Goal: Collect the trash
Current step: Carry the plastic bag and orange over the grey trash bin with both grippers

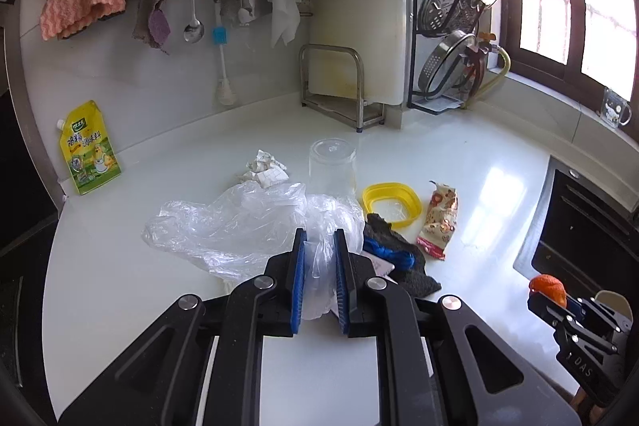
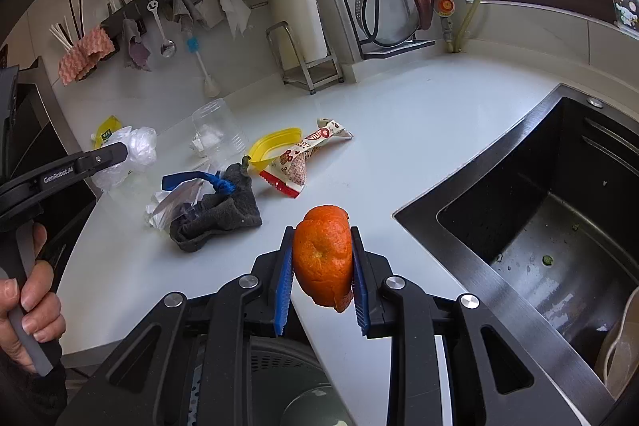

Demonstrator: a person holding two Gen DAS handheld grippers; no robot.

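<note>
Orange peel (image 2: 324,258) is clamped between the blue pads of the right gripper (image 2: 321,266), jaws closed down to the peel's width, held in the air over the front edge of the white counter (image 2: 419,114). Below it a round bin-like opening shows, too cut off to identify. Black sink (image 2: 539,226) sits just to the right; its rim runs diagonally close by the right finger, so little side room there.

Left gripper (image 1: 319,266) is nearly closed, pinching a fold of the clear plastic bag (image 1: 223,226). Most of the bag is spread on the counter ahead and to the left of the fingers; the pinched part is lifted.

Remaining trash clusters mid-counter:
- crumpled paper (image 1: 265,166) behind the bag, beside an upturned clear cup (image 1: 332,166)
- yellow lid ring (image 1: 391,202) touching a dark grey cloth (image 1: 399,250), with a blue strip (image 2: 191,180) lying against it
- snack wrapper (image 1: 439,222) just right of the ring, apart from it
- yellow seasoning pouch (image 1: 90,146) upright against the back wall at the left counter edge

Open counter lies left of the bag and between the wrapper and the sink rim. Rear corner is taken up by a metal rack (image 1: 335,86) and cutting board (image 1: 359,6).
</note>
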